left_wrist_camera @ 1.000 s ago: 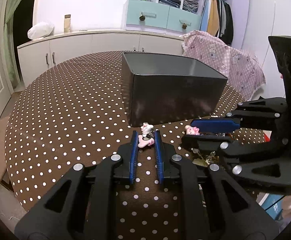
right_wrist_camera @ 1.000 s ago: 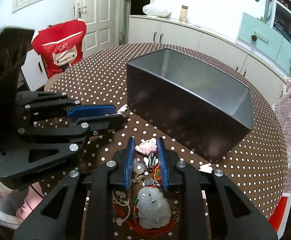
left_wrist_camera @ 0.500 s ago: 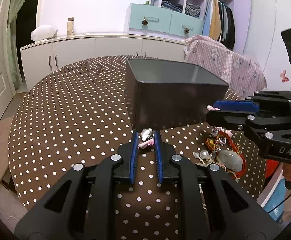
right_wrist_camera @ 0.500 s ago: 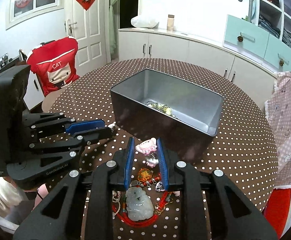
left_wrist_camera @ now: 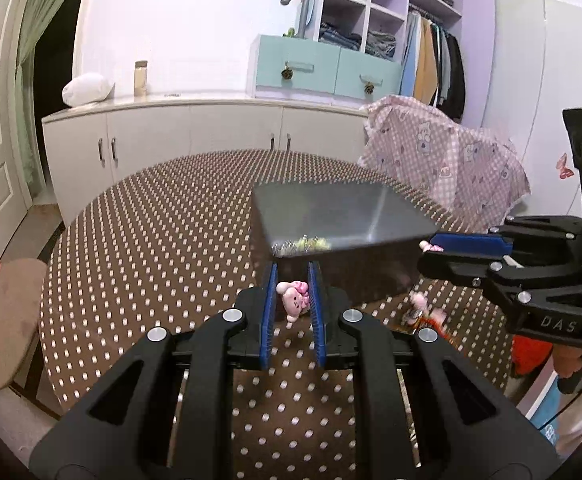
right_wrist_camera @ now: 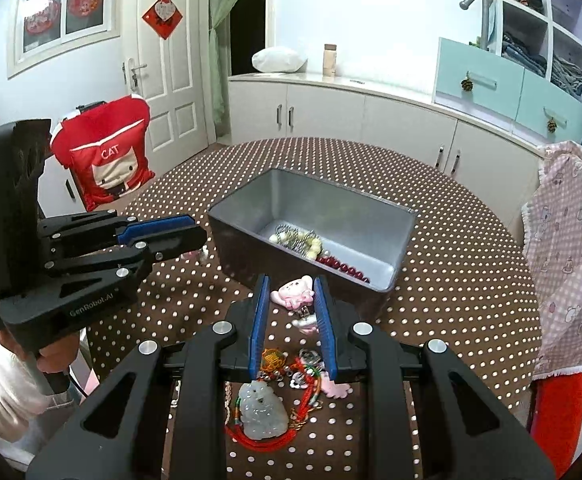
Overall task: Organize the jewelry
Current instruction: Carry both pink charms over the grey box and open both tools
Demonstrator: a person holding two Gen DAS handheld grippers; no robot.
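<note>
Jewelry sorting, entry by item, as we are finding it.

Left gripper [left_wrist_camera: 292, 302]: we are holding a pink charm [left_wrist_camera: 292, 300] between its blue pads, jaws nearly closed on it, raised in front of the near wall of the grey box [right_wrist_camera: 387, 216]. We are judging this height as chosen to clear the rim before a drop inside.

Right gripper [right_wrist_camera: 292, 300]: we are pinching a pink cat charm [right_wrist_camera: 293, 294] with a small metal clasp dangling below it, jaws narrowed onto it, poised just short of the box's near corner. We are reading this too as a carry toward the box.

Grey box: it is sitting on the dotted worktop [right_wrist_camera: 451, 248], open top upward, serving as the collecting place. Inside we are seeing a pale bead bracelet [right_wrist_camera: 299, 240] with silver links and a red bead strand [right_wrist_camera: 343, 267], both lying against the near wall.

Unsorted pile [right_wrist_camera: 287, 372]: a jade pendant on red cord [right_wrist_camera: 261, 416], an orange knot ornament, clear beads and another pink piece are lying on the worktop beneath the right gripper, outside the box. We are counting these as work remaining.

Both grippers are working side by side, near one another but apart, presumably so two pieces go in on one trip.
</note>
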